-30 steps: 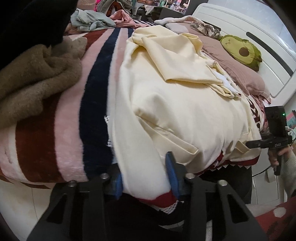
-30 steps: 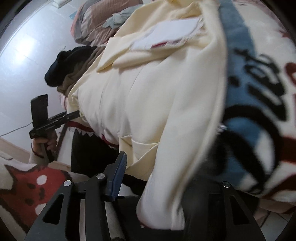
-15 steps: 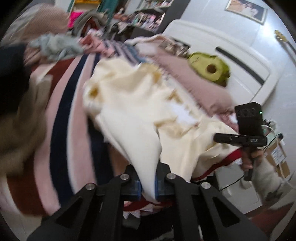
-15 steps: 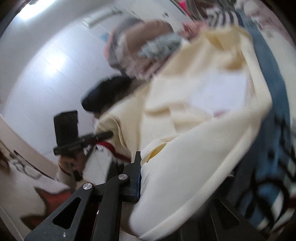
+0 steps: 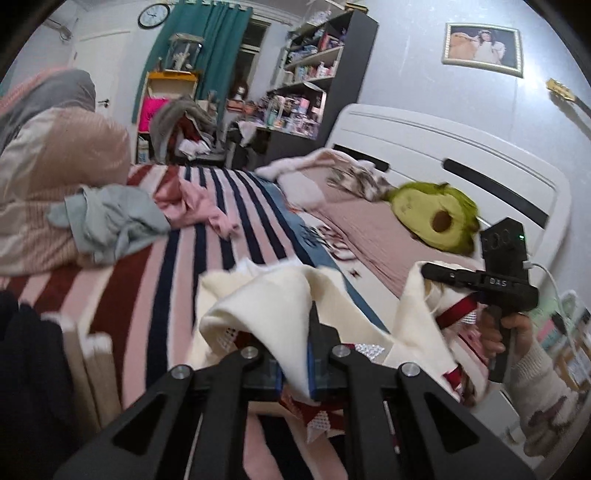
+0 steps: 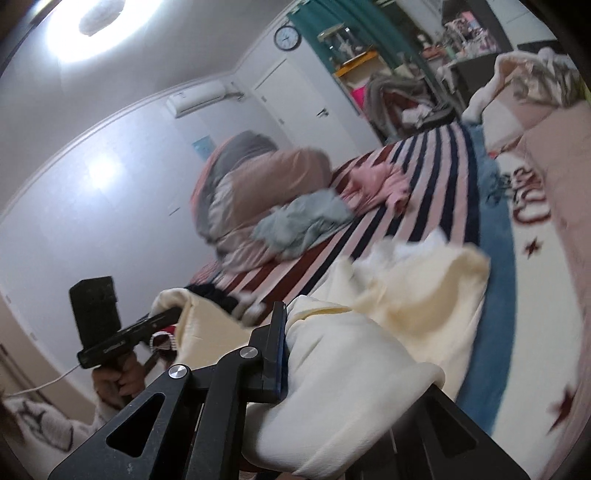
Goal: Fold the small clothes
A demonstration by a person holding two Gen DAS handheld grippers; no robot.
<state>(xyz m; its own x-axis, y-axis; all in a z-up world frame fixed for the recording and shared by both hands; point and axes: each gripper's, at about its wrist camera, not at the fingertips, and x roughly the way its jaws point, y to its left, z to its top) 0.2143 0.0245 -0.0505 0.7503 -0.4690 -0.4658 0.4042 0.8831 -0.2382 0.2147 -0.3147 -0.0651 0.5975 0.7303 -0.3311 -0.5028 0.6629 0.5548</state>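
Both grippers clamping soft cream-yellow fabric garment: left gripper, right gripper, holding it above striped blanket's near edge.

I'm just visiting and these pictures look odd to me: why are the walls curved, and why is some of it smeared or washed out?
Left wrist view: the fisheye lens bows the headboard; the cream garment in the left gripper is softly smeared. Right wrist view: the ceiling lamp glares white, the grey-blue clothes are blurred, and dark corners frame both views.
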